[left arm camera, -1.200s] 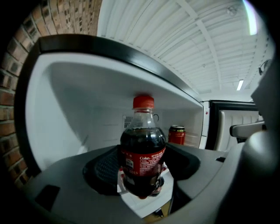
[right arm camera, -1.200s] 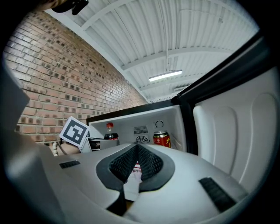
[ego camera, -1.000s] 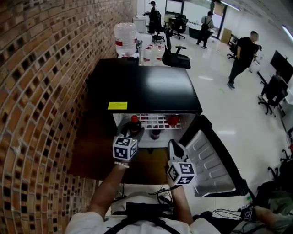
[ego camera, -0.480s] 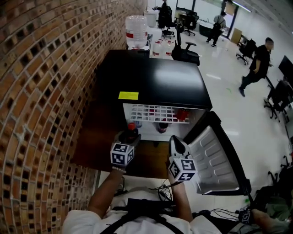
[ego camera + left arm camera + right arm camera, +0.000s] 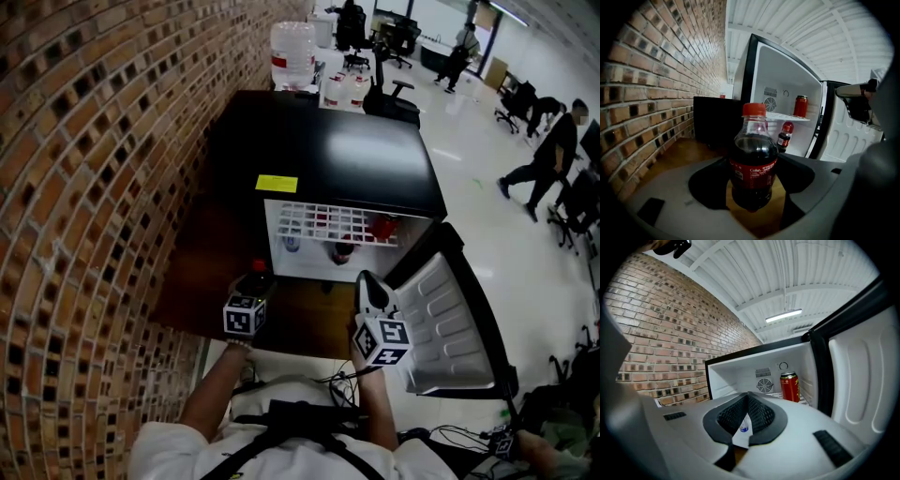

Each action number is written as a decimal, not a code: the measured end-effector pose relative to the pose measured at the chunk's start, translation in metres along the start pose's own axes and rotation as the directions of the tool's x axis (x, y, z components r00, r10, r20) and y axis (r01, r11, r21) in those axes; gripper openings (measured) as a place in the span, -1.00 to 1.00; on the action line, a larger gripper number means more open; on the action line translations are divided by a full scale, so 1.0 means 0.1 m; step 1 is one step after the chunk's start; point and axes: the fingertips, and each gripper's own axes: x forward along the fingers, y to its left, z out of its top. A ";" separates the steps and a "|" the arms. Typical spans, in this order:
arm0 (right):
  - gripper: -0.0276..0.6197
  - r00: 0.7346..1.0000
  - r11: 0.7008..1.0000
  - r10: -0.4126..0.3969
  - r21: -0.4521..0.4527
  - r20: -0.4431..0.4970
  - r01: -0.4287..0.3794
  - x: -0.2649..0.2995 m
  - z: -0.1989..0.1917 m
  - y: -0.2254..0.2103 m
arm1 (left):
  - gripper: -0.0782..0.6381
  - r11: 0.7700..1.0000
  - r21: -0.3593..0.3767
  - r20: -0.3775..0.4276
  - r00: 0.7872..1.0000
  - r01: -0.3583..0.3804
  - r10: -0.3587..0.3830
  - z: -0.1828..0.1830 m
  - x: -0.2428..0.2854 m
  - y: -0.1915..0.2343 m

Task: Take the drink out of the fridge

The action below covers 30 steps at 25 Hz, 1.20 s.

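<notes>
Left gripper view: left gripper [image 5: 754, 187] is clamped on an upright bottle [image 5: 753, 159], held outside the fridge [image 5: 783, 79], whose open cavity lies at 1 o'clock behind it. Head view: bottle is at 7 o'clock from the fridge opening, over the floor [image 5: 309, 323]. Jaws of the right gripper [image 5: 746, 416] are closed together and empty; a can [image 5: 790, 386] stands at 1 o'clock from them.

White shirt [image 5: 167, 452], black harness straps [image 5: 281, 441], grey left gripper [image 5: 255, 284]
</notes>
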 end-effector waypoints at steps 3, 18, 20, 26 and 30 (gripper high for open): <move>-0.87 1.000 1.000 0.004 -0.006 -0.005 -0.004 0.01 0.00 0.02 | 0.05 1.000 -0.021 -0.014 1.000 -0.019 0.018 -0.17 0.03 0.08; -0.87 1.000 1.000 -0.011 -0.028 -0.017 0.010 0.04 0.04 -0.01 | 0.05 0.988 -0.105 -0.129 0.987 -0.115 0.101 -0.85 0.47 0.56; -0.87 1.000 0.999 -0.014 -0.029 -0.016 0.013 0.04 0.05 -0.02 | 0.05 0.986 -0.108 -0.153 0.982 -0.127 0.110 -0.93 0.52 0.60; -0.87 1.000 0.999 -0.019 -0.033 -0.013 0.018 0.04 0.07 -0.05 | 0.05 0.985 -0.110 -0.192 0.975 -0.132 0.109 -1.01 0.69 0.69; -0.87 0.999 0.999 -0.028 -0.028 -0.017 0.028 0.02 0.05 -0.08 | 0.05 0.985 -0.110 -0.204 0.973 -0.134 0.109 -0.99 0.75 0.74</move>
